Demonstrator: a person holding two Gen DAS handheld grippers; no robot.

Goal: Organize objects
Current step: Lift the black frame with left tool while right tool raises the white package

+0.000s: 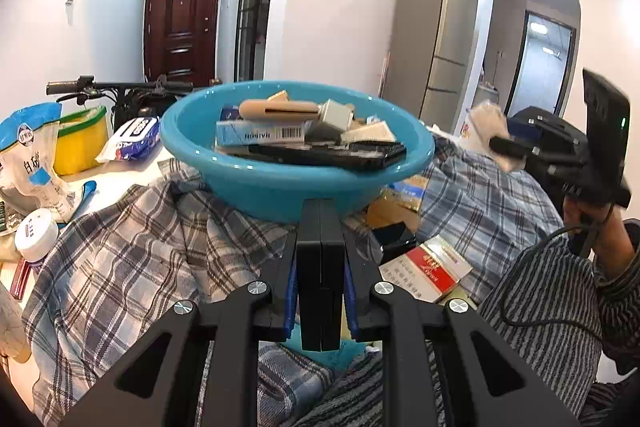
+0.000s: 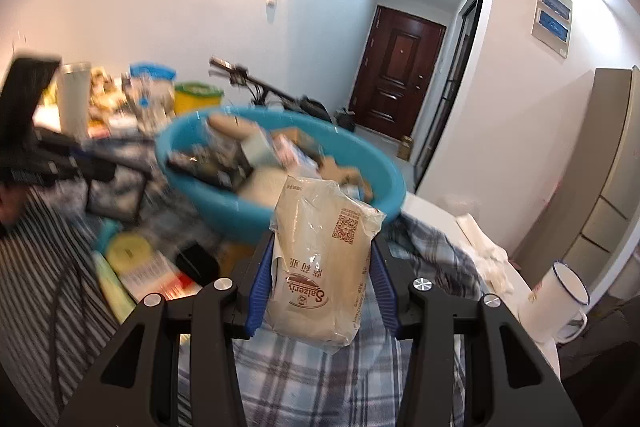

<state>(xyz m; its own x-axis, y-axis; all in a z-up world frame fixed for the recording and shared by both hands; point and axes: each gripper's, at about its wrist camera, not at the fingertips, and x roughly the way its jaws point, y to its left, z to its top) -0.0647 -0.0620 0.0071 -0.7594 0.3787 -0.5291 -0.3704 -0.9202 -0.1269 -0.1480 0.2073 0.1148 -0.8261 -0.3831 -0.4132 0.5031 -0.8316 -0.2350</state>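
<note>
Holding: right gripper (image 2: 320, 267) has its blue pads pressed on both sides of a clear-wrapped beige packet (image 2: 320, 259), lifted clear of the plaid cloth (image 2: 304, 379) below, presumably so it can pass over the rim.
Packet position: upright between the fingers, its top edge in front of the near wall of the blue basin (image 2: 376, 195); not yet inside.
Idle hand: left gripper (image 1: 320, 219) has its jaws fully together with nothing between them, tips just at the basin's near wall (image 1: 272, 187); probably parked there to keep out of the way.
Basin seat: it sits on bunched plaid shirts (image 1: 132, 259), not on bare table, so it may rock if nudged.
Basin contents: already heaped: a blue-and-white carton (image 1: 260, 135), a tan wooden piece (image 1: 280, 109), a flat black item (image 1: 332, 155). Little free room; the packet would likely rest on top.
Near clutter: red-and-white cigarette pack (image 1: 432, 267) on the cloth; white enamel mug (image 2: 560, 303) near the table edge.
Far side: white jar (image 1: 36, 235), yellow container (image 1: 80, 143), wipes pack (image 1: 132, 139), then a bicycle handlebar (image 1: 120, 87) and a dark door (image 1: 182, 23).
</note>
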